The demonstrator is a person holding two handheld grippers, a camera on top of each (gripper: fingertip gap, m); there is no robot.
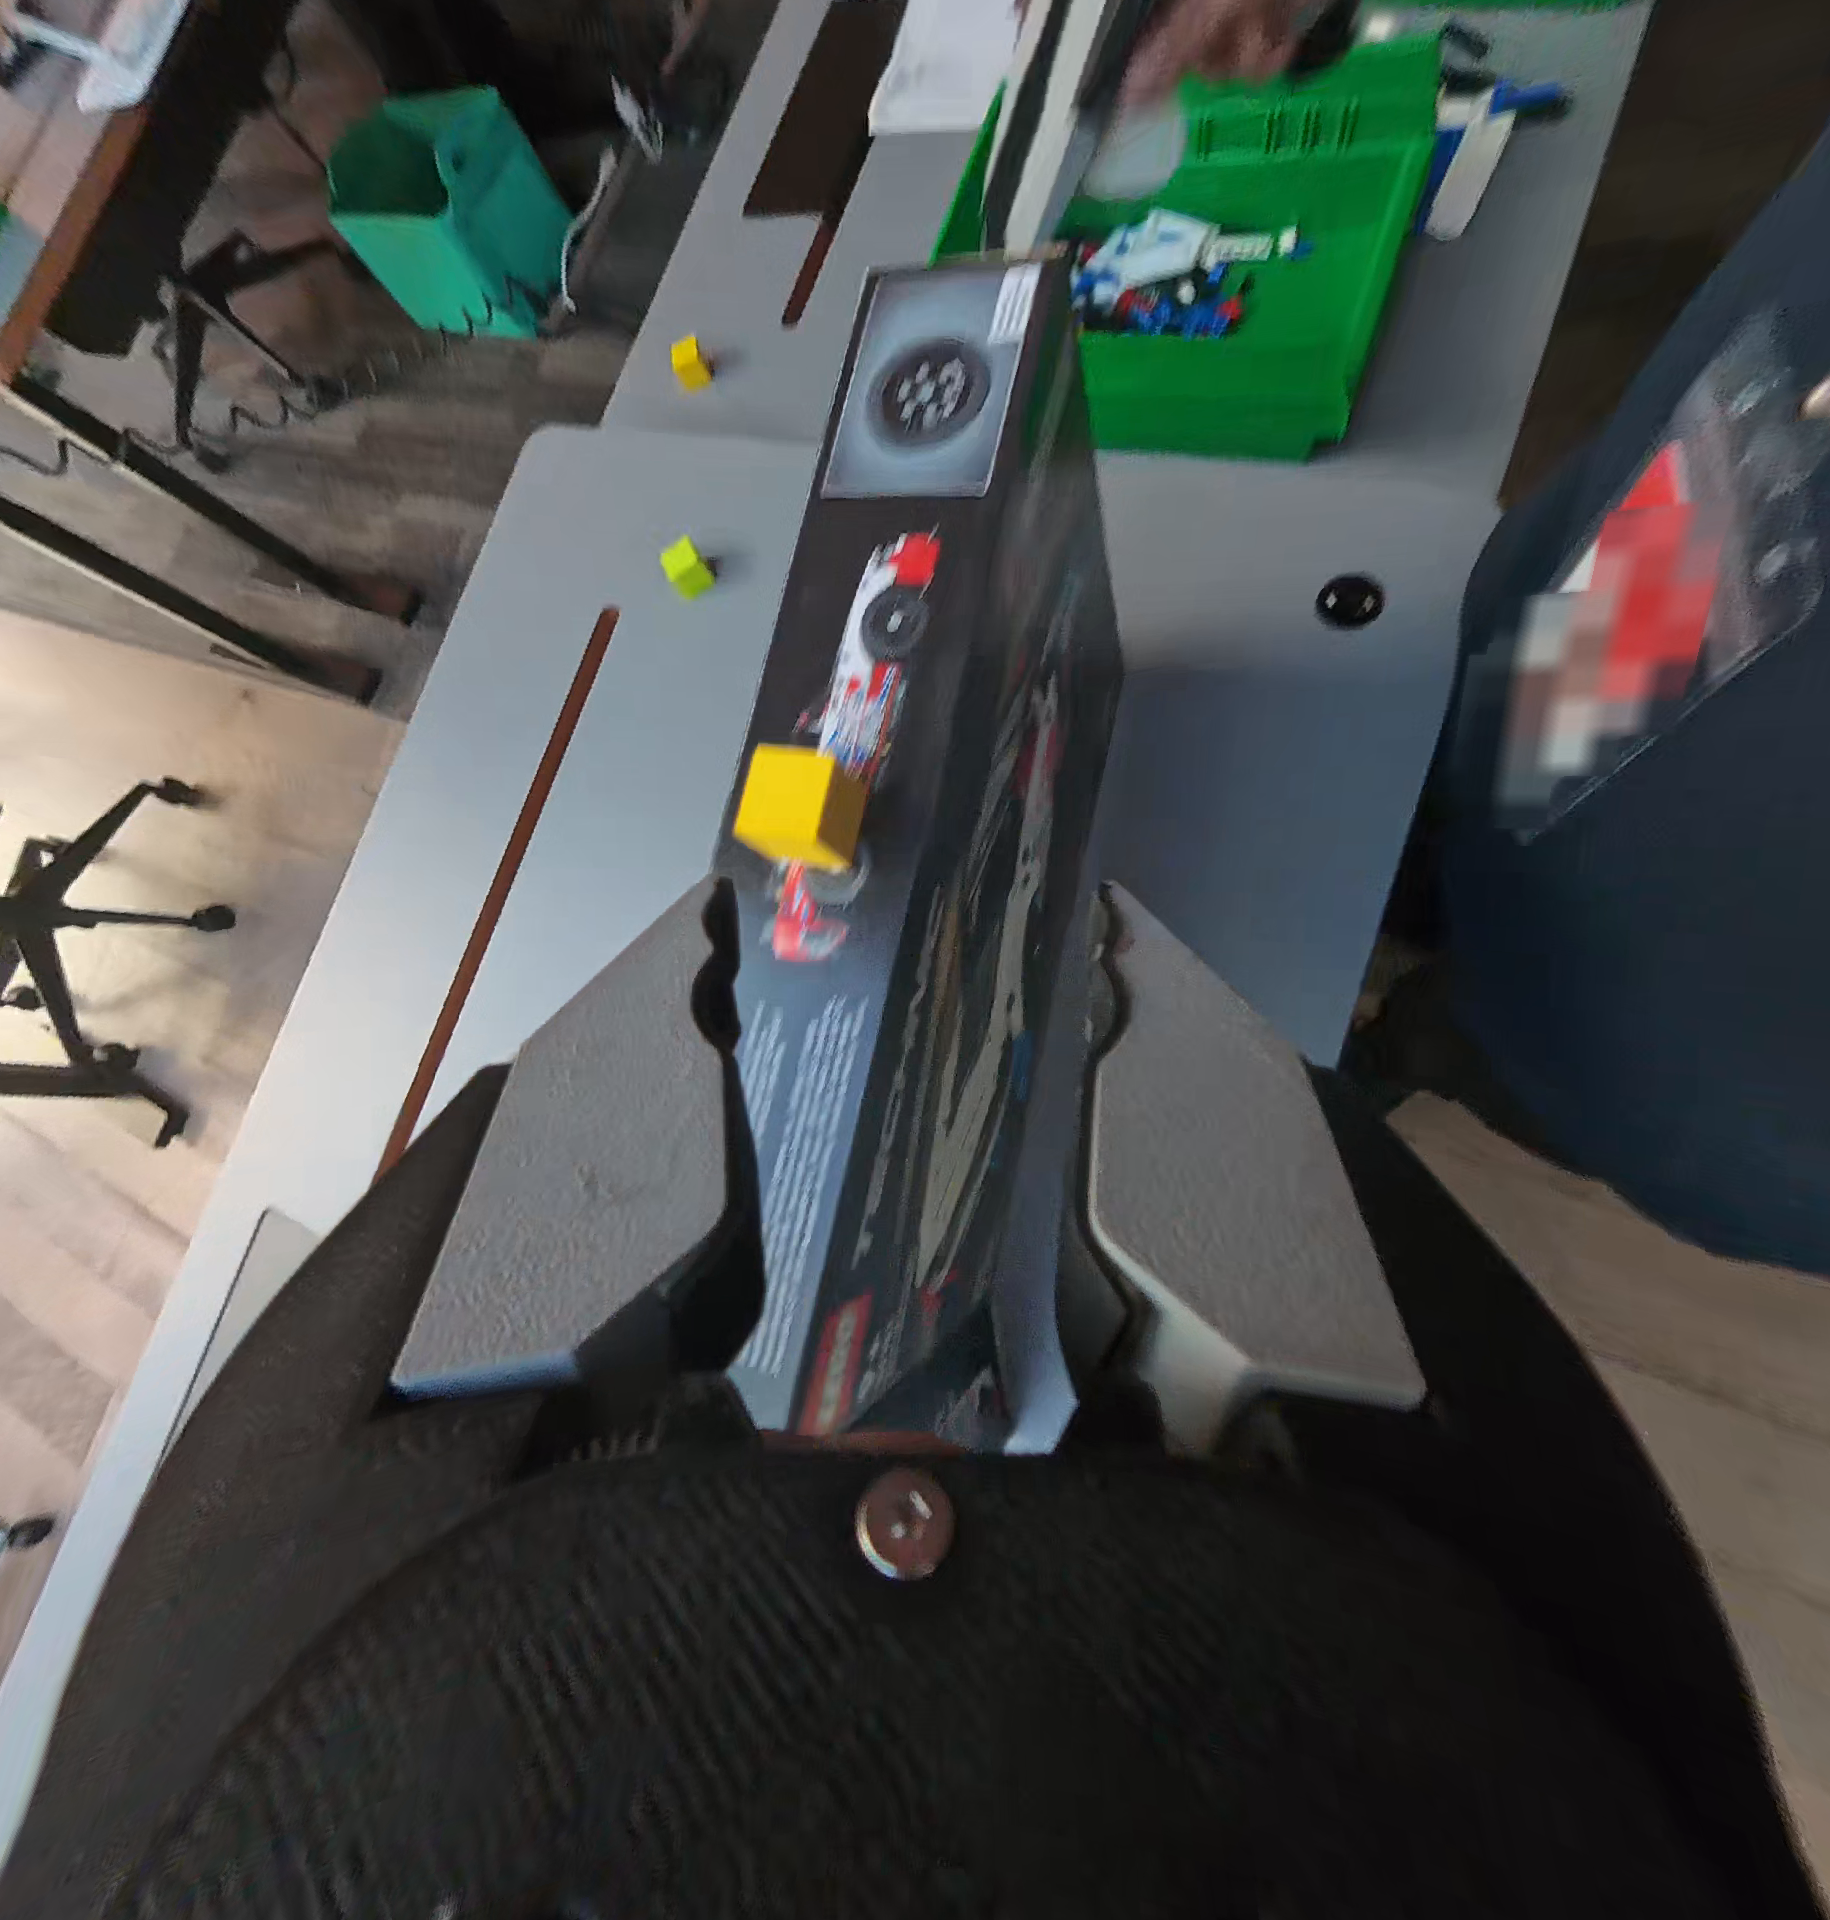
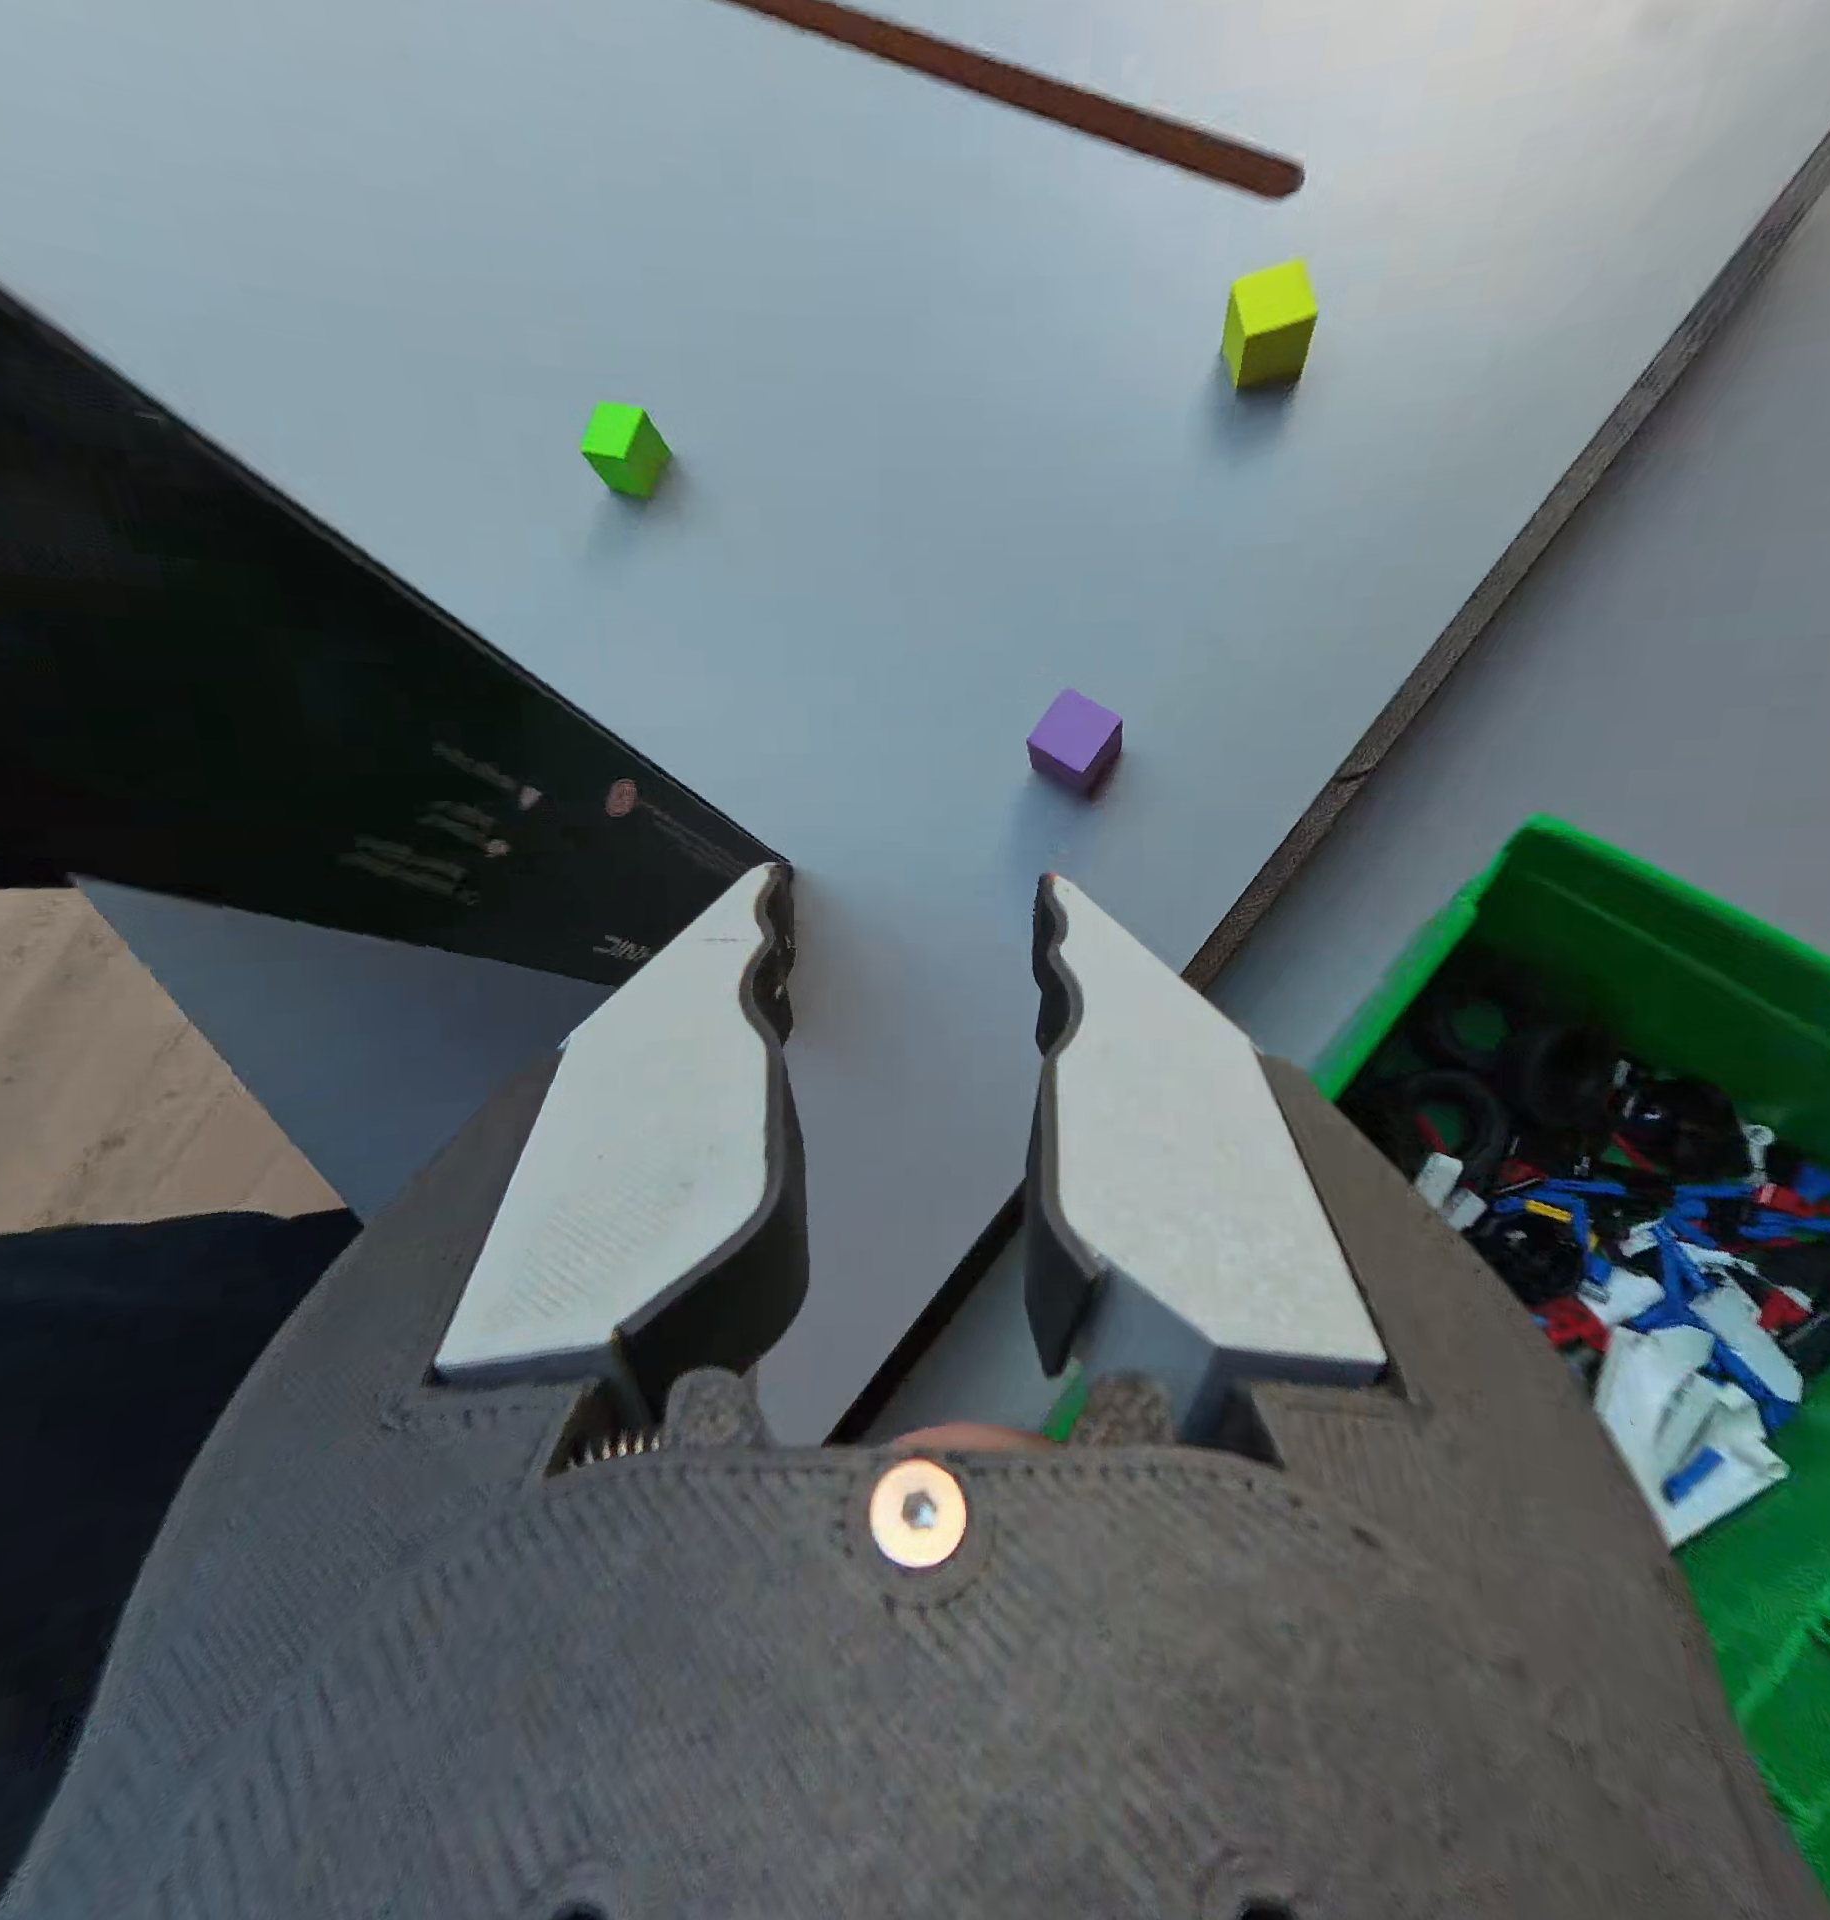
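Past my left fingers I count one black printed cardboard box (image 1: 952, 727), two small yellow cubes, one near (image 1: 802, 805) and one far (image 1: 691, 362), one lime cube (image 1: 687, 566) and one green plastic bin of loose bricks (image 1: 1254, 395). Past my right fingers I count three cubes: one green cube (image 2: 625, 449), one lime, one purple cube (image 2: 1075, 743).

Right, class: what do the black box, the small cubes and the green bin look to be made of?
Box: printed cardboard, slightly glossy, with sharp folded edges and printed pictures. Cubes, e.g. purple and lime: matte, evenly coloured, crisp edges, probably painted wood or foam; cannot tell which. Bin: moulded plastic, with a smooth sheen and thick rim.
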